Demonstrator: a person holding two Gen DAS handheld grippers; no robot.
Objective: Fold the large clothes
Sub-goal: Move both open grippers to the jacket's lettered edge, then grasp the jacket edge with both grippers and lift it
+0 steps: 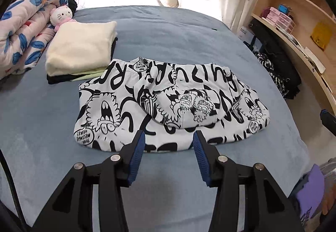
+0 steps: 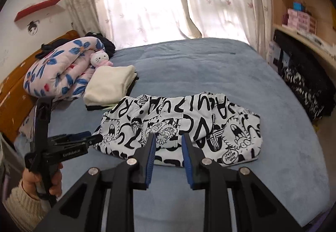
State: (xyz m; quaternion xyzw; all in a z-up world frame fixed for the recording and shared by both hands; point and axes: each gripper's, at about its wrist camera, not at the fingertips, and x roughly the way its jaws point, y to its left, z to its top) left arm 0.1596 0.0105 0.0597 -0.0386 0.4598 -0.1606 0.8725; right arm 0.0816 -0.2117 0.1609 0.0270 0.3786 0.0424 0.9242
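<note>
Left wrist: folded garment, long axis left-right.

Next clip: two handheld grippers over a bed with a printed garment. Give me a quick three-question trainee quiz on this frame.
1. True or false: the black-and-white printed garment lies folded on the blue bed.
2. What sits on top of the stack beside it: A cream folded item, B red towel, C book?
3. Is anything between the pads of the left gripper or the right gripper?

Key: 1 true; 2 A; 3 no, both open and empty.
</note>
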